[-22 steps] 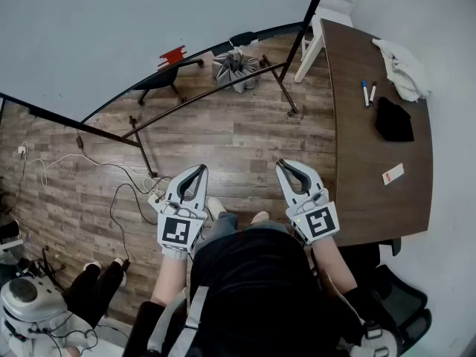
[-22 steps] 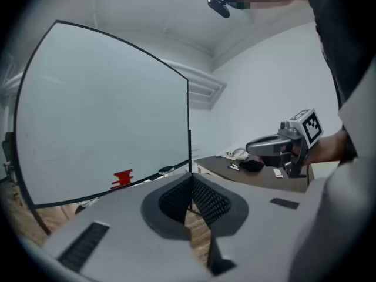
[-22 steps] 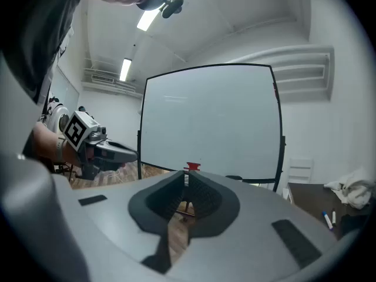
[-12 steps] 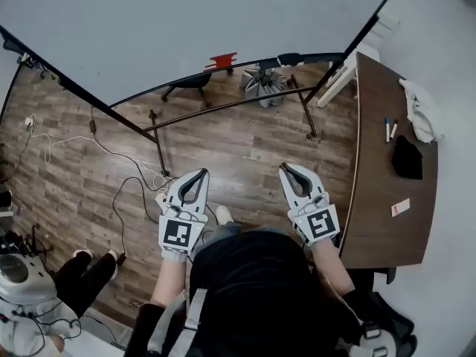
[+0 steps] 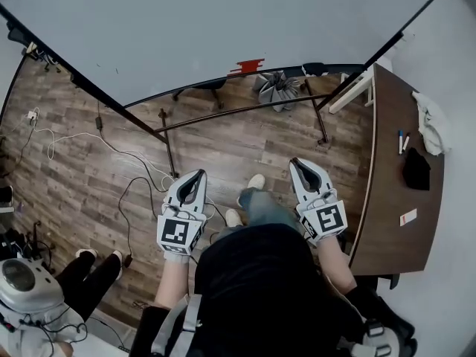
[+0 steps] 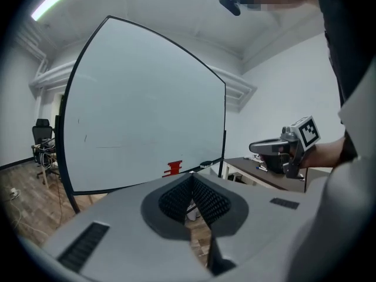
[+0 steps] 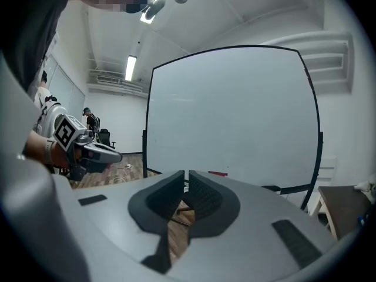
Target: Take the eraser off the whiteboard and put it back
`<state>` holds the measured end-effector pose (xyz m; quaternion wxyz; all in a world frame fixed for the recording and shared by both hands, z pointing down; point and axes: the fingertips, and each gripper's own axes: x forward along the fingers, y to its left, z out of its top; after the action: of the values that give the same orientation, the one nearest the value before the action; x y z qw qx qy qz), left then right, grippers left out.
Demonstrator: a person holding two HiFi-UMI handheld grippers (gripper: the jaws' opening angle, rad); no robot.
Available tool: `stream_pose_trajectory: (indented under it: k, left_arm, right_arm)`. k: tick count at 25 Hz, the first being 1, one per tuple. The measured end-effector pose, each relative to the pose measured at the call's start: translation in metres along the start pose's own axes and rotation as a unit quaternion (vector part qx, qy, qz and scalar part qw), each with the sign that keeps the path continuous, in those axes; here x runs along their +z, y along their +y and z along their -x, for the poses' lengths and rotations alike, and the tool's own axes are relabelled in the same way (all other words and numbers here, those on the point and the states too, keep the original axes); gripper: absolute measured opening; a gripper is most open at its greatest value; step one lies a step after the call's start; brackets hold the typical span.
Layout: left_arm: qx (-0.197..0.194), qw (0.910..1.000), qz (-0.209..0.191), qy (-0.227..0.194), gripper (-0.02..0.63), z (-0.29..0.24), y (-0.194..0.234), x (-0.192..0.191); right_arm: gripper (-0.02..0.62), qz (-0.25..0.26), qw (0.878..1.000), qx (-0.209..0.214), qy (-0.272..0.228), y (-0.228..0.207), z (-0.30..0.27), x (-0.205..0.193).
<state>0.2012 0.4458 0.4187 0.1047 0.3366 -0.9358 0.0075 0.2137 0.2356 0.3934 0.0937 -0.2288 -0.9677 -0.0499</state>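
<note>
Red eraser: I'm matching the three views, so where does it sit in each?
Head view: eraser top centre, on the whiteboard's lower edge.
Left gripper view: eraser just left of centre, above the jaws.
Right gripper view: eraser just right of the jaws' tips.
Shared landmark: the whiteboard.

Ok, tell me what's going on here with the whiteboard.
A person stands facing the whiteboard with a gripper in each hand. The left gripper and the right gripper are both held out well short of the board, jaws shut with nothing between them. The red eraser sits low on the board, near its bottom edge, with neither gripper on it. It has not yet been taken off.
</note>
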Motion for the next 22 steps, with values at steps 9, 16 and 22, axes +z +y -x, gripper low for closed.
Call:
stream_pose_trajectory:
  k: [9, 16, 22]
  left_arm:
    - [-0.059, 0.9978, -0.015, 0.025, 0.008, -0.118, 0.016, 0.02]
    - [-0.128, 0.9897, -0.039, 0.051, 0.008, -0.231, -0.002, 0.042]
    - [-0.177, 0.9797, -0.068, 0.064, 0.008, -0.31, -0.029, 0.055]
  right_arm:
    - [0.032, -0.025, 0.999, -0.035, 0.002, -0.087, -0.07, 0.001]
    - [0.032, -0.081, 0.993, -0.089, -0.006, -0.188, -0.092, -0.003]
    - [0.032, -0.125, 0.983, -0.131, -0.008, -0.251, -0.091, -0.025]
